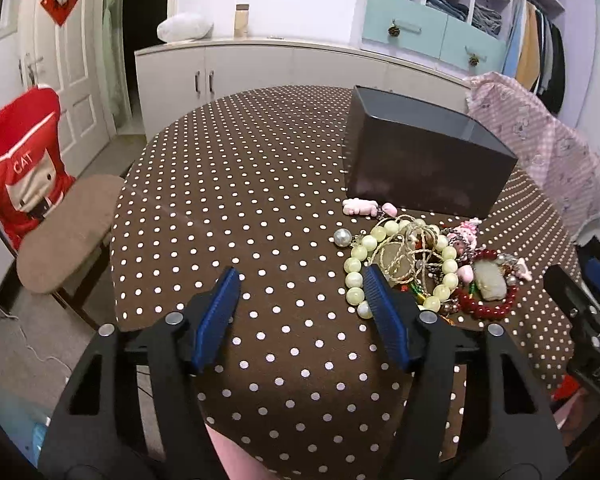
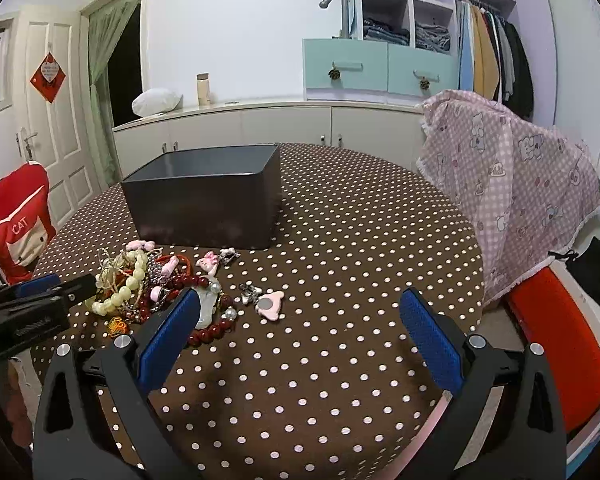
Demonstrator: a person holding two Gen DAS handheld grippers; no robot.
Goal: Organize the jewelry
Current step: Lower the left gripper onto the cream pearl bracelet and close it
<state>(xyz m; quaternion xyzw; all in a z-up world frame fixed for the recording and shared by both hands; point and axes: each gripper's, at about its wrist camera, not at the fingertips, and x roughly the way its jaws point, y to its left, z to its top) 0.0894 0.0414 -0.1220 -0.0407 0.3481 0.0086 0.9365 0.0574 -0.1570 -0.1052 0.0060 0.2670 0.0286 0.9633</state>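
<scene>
The left gripper (image 1: 300, 284) stands with its blue pads (image 1: 219, 312) partly apart and nothing between them, only dotted cloth; its right-hand pad sits just at the near-left fringe of the jewelry pile (image 1: 424, 264), close beside the pale green bead bracelet (image 1: 358, 268). The right gripper (image 2: 300, 312) is spread wide and equally empty, its left-hand pad in front of the red bead bracelet (image 2: 210, 330) and the pale jade pendant (image 2: 206, 308), while a pink charm (image 2: 270, 308) lies loose on the cloth just beyond the gap. The pile sits toward the near edge of the round table (image 1: 260, 168), a little right of its middle, and the dark open box (image 1: 424, 160) stands just behind it, toward the far edge — its inside looks empty as far as the right wrist view shows. The likely trouble is the tangle: cords, beads and charms overlap, so closing on one strand may drag the whole knot along, or pull a neighbour off the near edge. Round beads could also roll out from between flat pads. With both grippers so near each other at the pile, they may collide — and a nudge to the light box could shove it away.
</scene>
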